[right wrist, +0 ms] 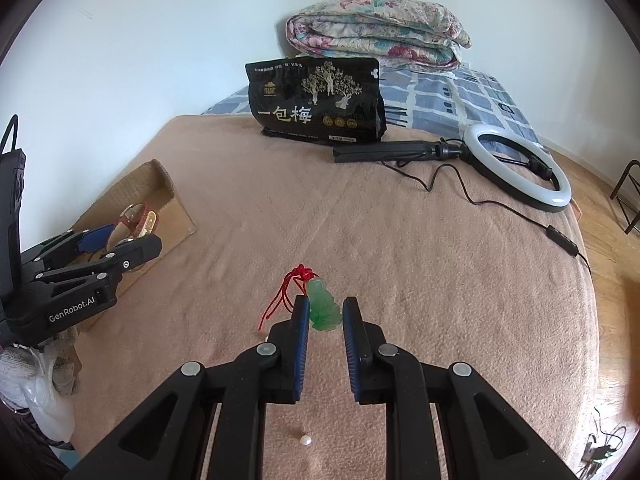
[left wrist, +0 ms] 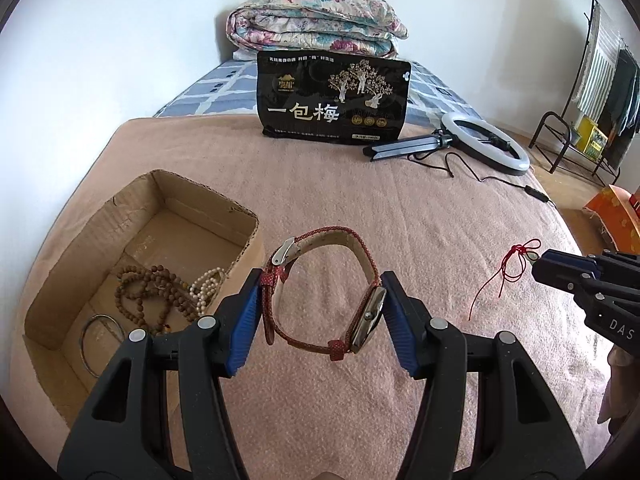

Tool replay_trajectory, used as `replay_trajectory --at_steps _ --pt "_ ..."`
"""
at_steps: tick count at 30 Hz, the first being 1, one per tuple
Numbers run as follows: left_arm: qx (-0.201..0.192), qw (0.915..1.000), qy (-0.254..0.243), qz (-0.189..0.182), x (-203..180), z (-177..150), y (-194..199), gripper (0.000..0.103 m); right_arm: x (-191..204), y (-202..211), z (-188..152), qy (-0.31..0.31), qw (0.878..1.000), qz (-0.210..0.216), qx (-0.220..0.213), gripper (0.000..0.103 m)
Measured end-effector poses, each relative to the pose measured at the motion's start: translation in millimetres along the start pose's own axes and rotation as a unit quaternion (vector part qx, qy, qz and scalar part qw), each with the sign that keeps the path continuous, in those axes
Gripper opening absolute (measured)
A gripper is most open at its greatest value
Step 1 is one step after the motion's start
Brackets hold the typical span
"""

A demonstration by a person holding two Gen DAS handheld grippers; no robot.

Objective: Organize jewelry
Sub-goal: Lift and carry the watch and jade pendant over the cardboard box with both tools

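The watch (left wrist: 326,296) face is turned edge-on between the left tool's pads, so its dial cannot be read. In the cardboard box (left wrist: 60,280), the metal bangle (left wrist: 102,340) and the near end of the brown beads (left wrist: 148,296) slip behind the left gripper (left wrist: 320,312) — part of each is hidden. The small print on the black bag (left wrist: 334,98) is too fine to make out. Far right, the clothes rack (left wrist: 600,80) is cut by the picture's edge — and the green pendant (right wrist: 325,307) shows its carving only as a blur.
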State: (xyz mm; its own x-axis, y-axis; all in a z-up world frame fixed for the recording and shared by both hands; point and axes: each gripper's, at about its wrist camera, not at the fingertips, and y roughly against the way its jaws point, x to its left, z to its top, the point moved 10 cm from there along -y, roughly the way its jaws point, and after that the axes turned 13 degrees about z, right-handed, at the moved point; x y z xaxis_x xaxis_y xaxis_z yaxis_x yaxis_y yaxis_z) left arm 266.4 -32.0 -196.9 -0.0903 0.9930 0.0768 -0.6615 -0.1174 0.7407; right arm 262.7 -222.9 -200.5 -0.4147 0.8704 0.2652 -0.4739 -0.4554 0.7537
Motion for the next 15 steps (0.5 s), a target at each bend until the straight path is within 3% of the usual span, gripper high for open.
replay_trajectory --at_steps 15 --pt "-0.023 0.9993 0.028 0.013 73 9 47 0.059 67 25 32 0.022 0.999 0.017 -0.031 0.015"
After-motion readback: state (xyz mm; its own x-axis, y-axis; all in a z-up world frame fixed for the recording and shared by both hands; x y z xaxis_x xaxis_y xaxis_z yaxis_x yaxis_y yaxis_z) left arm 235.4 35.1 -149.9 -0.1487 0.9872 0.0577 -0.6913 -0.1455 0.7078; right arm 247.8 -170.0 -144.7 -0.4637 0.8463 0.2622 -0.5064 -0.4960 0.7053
